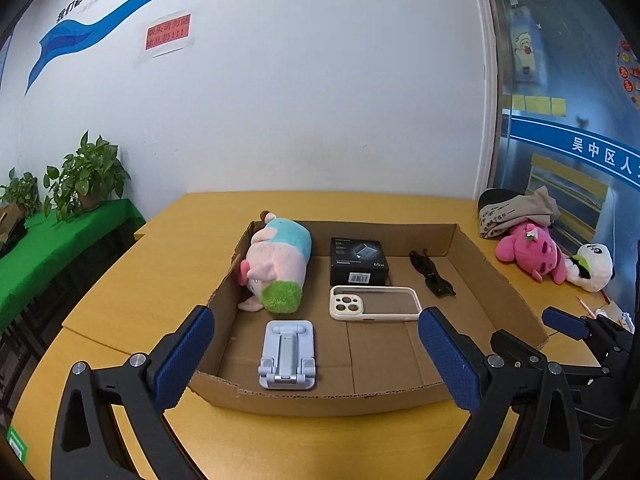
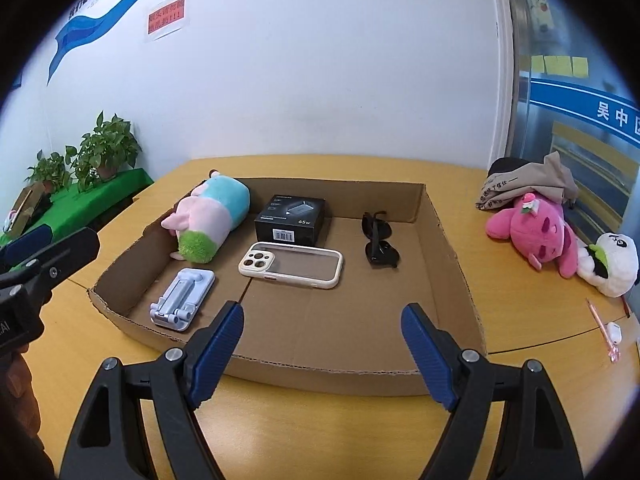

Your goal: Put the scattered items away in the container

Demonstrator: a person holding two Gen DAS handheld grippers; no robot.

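Observation:
A shallow cardboard tray (image 1: 496, 280) (image 2: 444, 236) sits on the yellow table. In it lie a pastel plush toy (image 1: 280, 268) (image 2: 212, 216), a black charger box (image 1: 358, 262) (image 2: 292, 220), a cream phone case (image 1: 376, 304) (image 2: 292, 264), black sunglasses (image 1: 432, 274) (image 2: 378, 240) and a pale blue phone stand (image 1: 288, 354) (image 2: 182, 300). My left gripper (image 1: 316, 356) is open and empty over the tray's near edge. My right gripper (image 2: 322, 348) is open and empty at the tray's near edge.
On the table to the right of the tray lie a pink plush (image 1: 532, 250) (image 2: 536, 232), a panda plush (image 1: 592, 266) (image 2: 612, 264), a grey cloth bag (image 2: 528, 186) and a pink pen (image 2: 602, 330). Potted plants (image 1: 86, 178) stand on a green side table at left.

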